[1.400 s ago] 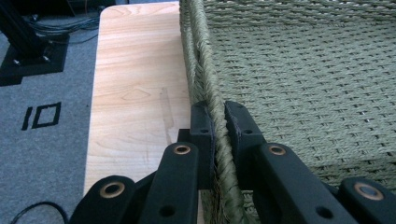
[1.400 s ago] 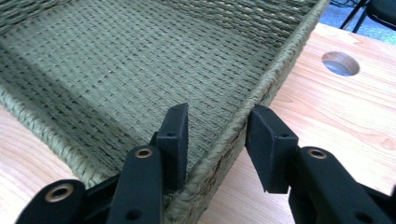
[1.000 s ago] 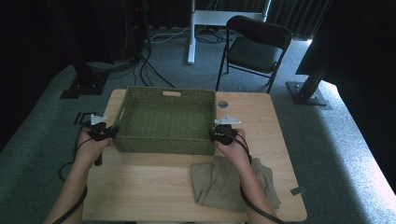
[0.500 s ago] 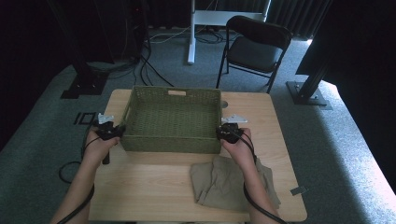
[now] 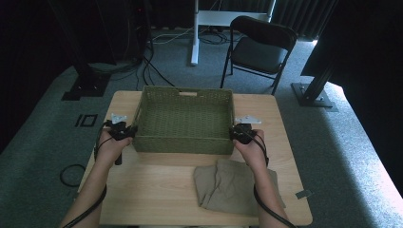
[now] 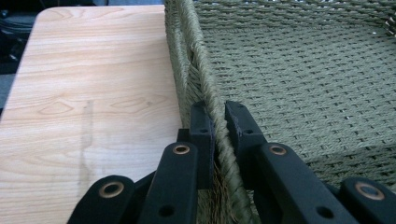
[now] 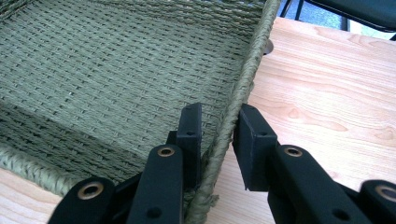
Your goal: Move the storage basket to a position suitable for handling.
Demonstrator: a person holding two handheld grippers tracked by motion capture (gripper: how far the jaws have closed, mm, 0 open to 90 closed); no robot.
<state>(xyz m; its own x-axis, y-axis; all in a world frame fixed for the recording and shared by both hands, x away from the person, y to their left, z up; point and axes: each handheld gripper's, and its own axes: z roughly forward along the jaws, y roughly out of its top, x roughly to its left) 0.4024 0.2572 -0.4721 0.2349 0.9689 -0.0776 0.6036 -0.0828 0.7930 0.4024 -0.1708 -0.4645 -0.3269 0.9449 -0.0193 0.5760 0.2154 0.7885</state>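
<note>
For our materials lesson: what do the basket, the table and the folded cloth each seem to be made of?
Basket: olive-green woven cord or fibre, matt; twisted rope rim and open weave show. Table: light wood or wood-look laminate, smooth; grain pattern is visible. Folded cloth: soft khaki fabric, matt, with creases; the exact fibre is unclear.

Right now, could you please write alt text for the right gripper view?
The right gripper straddles the side rim of a green woven basket, its jaws slightly apart, one inside the wall and one outside. A light wooden table lies beyond.
</note>
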